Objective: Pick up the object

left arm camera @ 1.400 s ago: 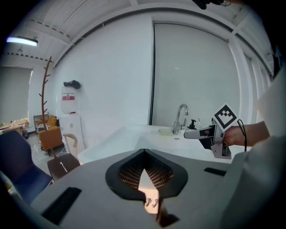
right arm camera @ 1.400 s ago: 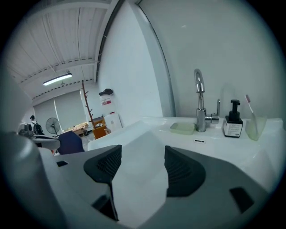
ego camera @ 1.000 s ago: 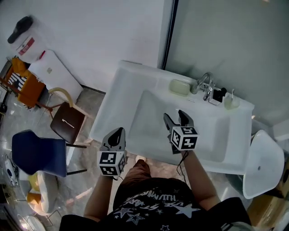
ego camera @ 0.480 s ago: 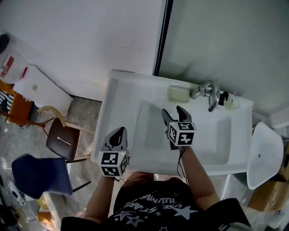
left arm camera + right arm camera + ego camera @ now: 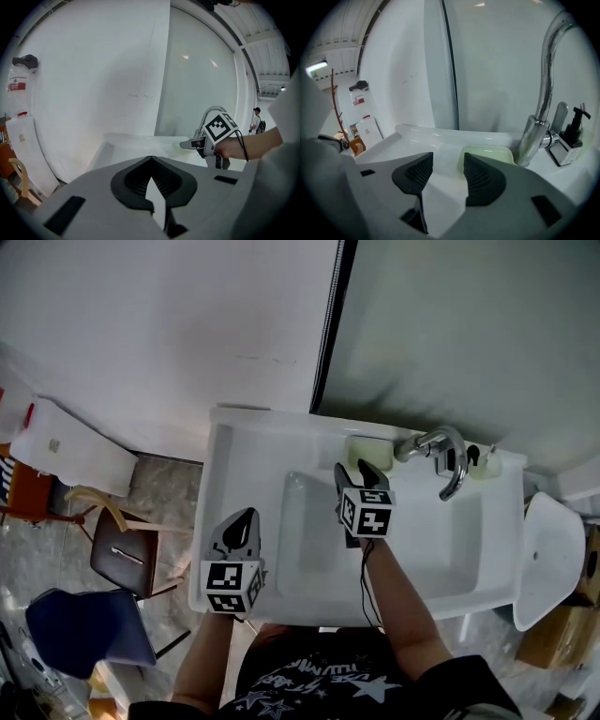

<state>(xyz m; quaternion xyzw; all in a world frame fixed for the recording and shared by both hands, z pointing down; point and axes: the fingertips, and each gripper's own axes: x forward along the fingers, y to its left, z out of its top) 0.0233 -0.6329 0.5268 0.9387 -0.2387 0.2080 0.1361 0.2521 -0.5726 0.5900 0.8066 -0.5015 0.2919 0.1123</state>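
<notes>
the person stands at a white sink (image 5: 221, 486) with a gripper in each hand. the right gripper (image 5: 356, 471) hangs over the back edge of the basin, jaws spread apart with nothing between them, just bare white sink showing in the gap. the pale green soap dish (image 5: 486, 153) sits on the back ledge just left of the chrome faucet (image 5: 540, 98). from the right gripper view the right-hand jaw covers the dish's near edge, so whether the jaw touches it is hard to say, and whether there's soap in it can't be made out either. from the head view the gripper hides about half the dish.

the left gripper (image 5: 242, 525) is low at the sink's front left corner, well apart from the dish, jaws pressed together on nothing.

a black pump dispenser (image 5: 573, 125) stands right of the faucet, its base cut off by the picture's edge. another pale thing sits at the far right of the ledge, too small to tell. a brown chair (image 5: 126, 555) and a blue chair (image 5: 79, 634) are on the floor at left.
</notes>
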